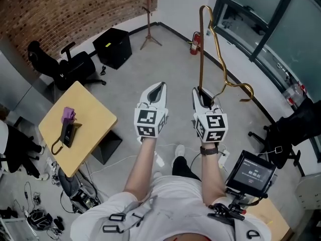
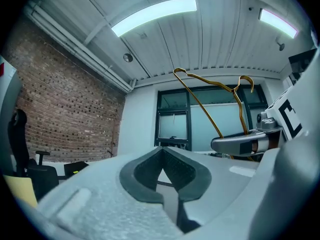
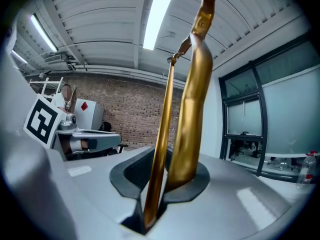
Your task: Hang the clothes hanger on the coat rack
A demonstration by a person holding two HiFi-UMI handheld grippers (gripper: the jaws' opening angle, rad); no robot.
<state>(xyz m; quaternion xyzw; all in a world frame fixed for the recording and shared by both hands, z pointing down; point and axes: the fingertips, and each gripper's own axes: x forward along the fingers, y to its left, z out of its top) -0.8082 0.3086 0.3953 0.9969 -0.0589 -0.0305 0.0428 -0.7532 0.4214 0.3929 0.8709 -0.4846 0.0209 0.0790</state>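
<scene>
A gold metal clothes hanger (image 1: pixel 201 44) stands upright from my right gripper (image 1: pixel 203 92), its hook end (image 1: pixel 245 90) curling off to the right. In the right gripper view the jaws are shut on two gold strands of the hanger (image 3: pixel 192 109), at my right gripper (image 3: pixel 167 156). My left gripper (image 1: pixel 159 88) is level beside it, its jaws closed tip to tip on nothing, as at my left gripper (image 2: pixel 161 150). The left gripper view shows the hanger (image 2: pixel 215 119) above the right gripper (image 2: pixel 240 145). A wooden coat rack (image 1: pixel 148 19) stands far ahead by the brick wall.
A light wooden table (image 1: pixel 90 112) at the left carries a purple thing and a black thing. Beyond it are a black office chair (image 1: pixel 65 67) and a black box (image 1: pixel 113 46). A red fire extinguisher (image 1: pixel 194 43) stands by the window wall. A small screen (image 1: pixel 251 173) sits at the lower right.
</scene>
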